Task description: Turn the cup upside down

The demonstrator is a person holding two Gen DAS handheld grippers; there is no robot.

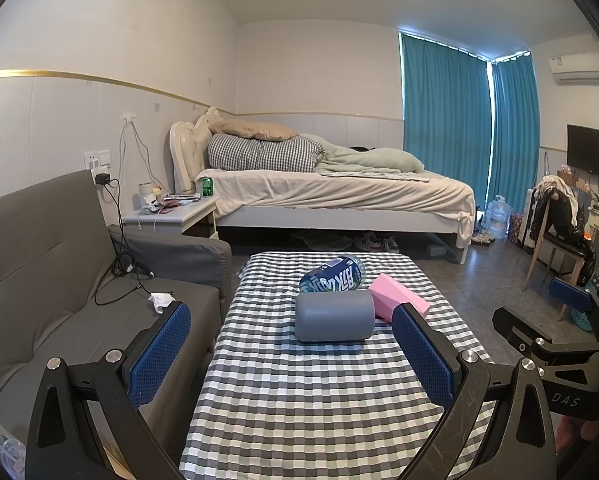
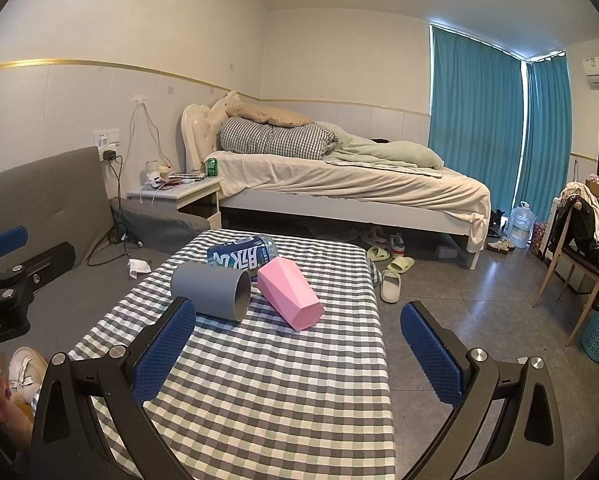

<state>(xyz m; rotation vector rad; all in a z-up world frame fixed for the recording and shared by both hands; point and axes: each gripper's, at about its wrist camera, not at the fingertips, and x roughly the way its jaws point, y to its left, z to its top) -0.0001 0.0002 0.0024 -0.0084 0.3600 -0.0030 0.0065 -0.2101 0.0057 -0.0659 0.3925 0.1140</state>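
A grey cup point(image 1: 333, 316) lies on its side on the checkered table point(image 1: 299, 400); in the right wrist view point(image 2: 211, 292) its open mouth faces right. A pink faceted cup point(image 1: 395, 298) lies on its side next to it, also shown in the right wrist view point(image 2: 289, 294). My left gripper point(image 1: 291, 348) is open and empty, just short of the grey cup. My right gripper point(image 2: 299, 348) is open and empty, in front of the pink cup. The right gripper also shows at the right of the left wrist view point(image 1: 571, 320).
A blue-labelled plastic bottle point(image 1: 333, 279) lies on its side behind the cups. A grey sofa point(image 1: 59, 280) stands left of the table. A bed point(image 1: 331, 192) and nightstand point(image 1: 171, 214) are behind. Slippers point(image 2: 391, 276) and a chair point(image 2: 575, 248) are on the floor to the right.
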